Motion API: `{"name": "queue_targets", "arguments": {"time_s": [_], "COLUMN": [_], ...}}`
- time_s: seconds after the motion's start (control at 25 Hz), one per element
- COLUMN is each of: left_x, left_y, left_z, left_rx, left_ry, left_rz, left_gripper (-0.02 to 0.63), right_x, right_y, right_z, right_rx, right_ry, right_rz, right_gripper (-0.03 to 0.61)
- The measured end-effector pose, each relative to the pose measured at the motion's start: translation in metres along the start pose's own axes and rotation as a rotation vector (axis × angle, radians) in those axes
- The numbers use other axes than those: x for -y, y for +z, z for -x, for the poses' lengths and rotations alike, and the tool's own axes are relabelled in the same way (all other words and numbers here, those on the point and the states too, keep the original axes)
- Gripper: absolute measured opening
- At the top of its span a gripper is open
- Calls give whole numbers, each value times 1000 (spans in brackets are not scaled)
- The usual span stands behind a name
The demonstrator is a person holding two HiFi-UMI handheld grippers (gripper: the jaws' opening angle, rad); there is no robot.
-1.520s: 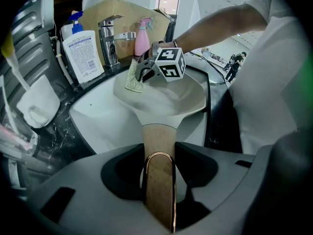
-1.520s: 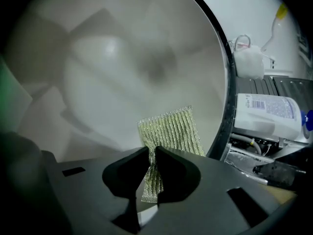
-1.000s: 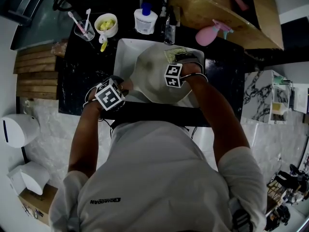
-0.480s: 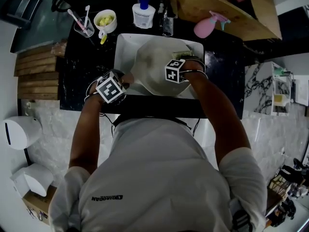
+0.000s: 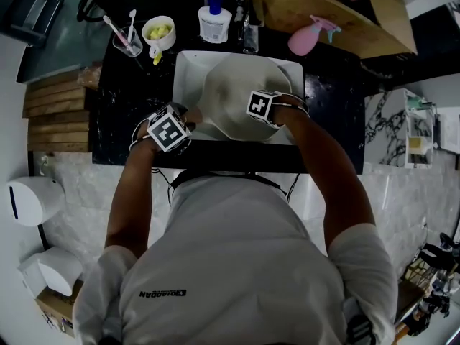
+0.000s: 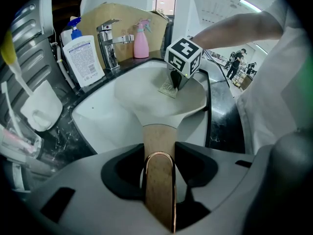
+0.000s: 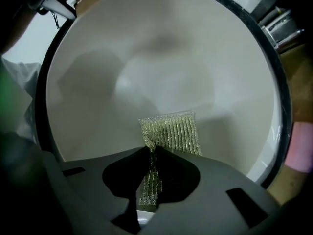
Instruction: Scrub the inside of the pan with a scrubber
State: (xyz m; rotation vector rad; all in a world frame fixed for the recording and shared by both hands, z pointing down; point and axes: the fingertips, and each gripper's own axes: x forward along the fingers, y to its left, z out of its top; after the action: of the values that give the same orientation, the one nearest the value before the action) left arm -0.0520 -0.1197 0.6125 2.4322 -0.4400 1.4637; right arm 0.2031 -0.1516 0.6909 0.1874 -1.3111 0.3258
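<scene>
A pale round pan (image 5: 231,92) lies tilted in the white sink (image 5: 184,69). My left gripper (image 5: 184,122) is shut on its wooden handle (image 6: 159,140), which runs between the jaws in the left gripper view. My right gripper (image 5: 264,98) reaches over the pan's right side, shut on a yellow-green mesh scrubber (image 7: 172,131). The scrubber's free end lies flat against the pan's inside (image 7: 146,67). In the head view the marker cube hides the scrubber. In the left gripper view the scrubber (image 6: 168,89) shows under the right gripper (image 6: 175,82).
Behind the sink stand a white pump bottle (image 5: 214,21), a faucet (image 6: 110,39) and a pink spray bottle (image 5: 309,37). A cup of toothbrushes (image 5: 125,40) and a white mug (image 5: 158,33) sit at the back left on the black counter (image 5: 122,113). A cardboard sheet (image 5: 338,13) leans at the back right.
The right gripper has pulled the scrubber a little nearer across the pan's inside, and the cube now covers it in the head view. The left gripper still holds the handle.
</scene>
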Motion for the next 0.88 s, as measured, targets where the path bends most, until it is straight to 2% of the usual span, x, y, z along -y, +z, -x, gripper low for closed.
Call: {"name": "queue_targets", "arguments": {"time_s": [0.56, 0.88], "left_x": [-2, -1], "left_y": [-1, 0], "left_z": [-1, 0], "left_rx": [4, -1], "left_ry": [5, 7], "left_rz": [-3, -8], "left_gripper": [199, 199], "right_x": [-60, -96], "right_y": [17, 37], "right_z": [11, 30], "right_rx": [65, 156], "right_ry": [359, 603], "right_rz": [-124, -191], "right_gripper": [71, 71]}}
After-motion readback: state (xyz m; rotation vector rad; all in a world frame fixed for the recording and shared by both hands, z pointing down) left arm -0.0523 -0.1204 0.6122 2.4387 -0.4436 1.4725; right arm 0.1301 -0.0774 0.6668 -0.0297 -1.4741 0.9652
